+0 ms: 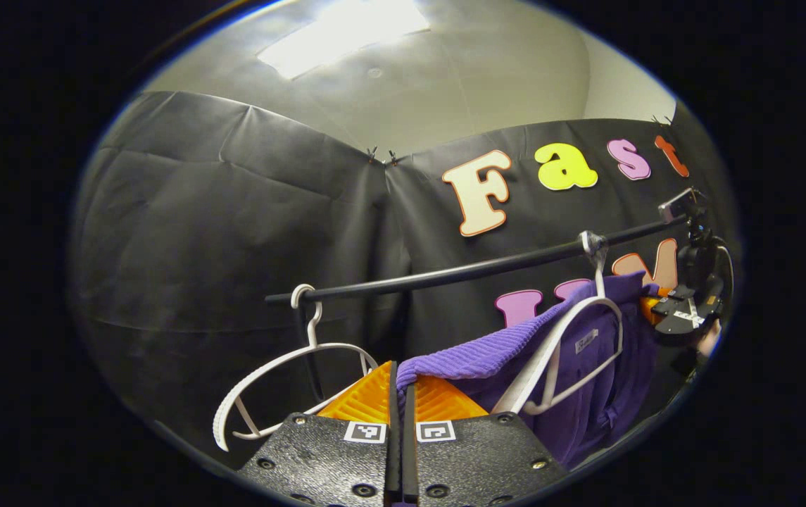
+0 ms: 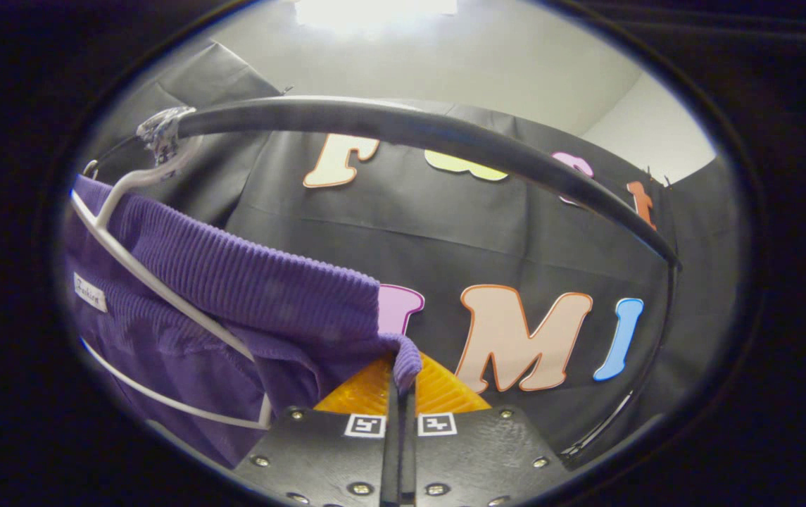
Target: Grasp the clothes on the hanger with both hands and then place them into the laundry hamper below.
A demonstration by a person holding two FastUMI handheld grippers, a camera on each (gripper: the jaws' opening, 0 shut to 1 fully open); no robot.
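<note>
A purple ribbed garment (image 1: 487,352) hangs on a white hanger (image 1: 571,331) from a black rail (image 1: 459,271). My left gripper (image 1: 400,377) is shut on the garment's collar edge, the cloth pinched between its fingers. In the right gripper view the same purple garment (image 2: 234,282) drapes over its white hanger (image 2: 156,282), and my right gripper (image 2: 403,370) is shut on the other end of the ribbed collar. The right gripper (image 1: 684,310) also appears far right in the left gripper view, beside the garment, held by a hand.
An empty white hanger (image 1: 290,366) hangs at the left end of the rail, close to my left gripper. The black rail (image 2: 410,134) arcs overhead in the right gripper view, with its upright post (image 2: 663,352) at the right. Black cloth wall stands behind.
</note>
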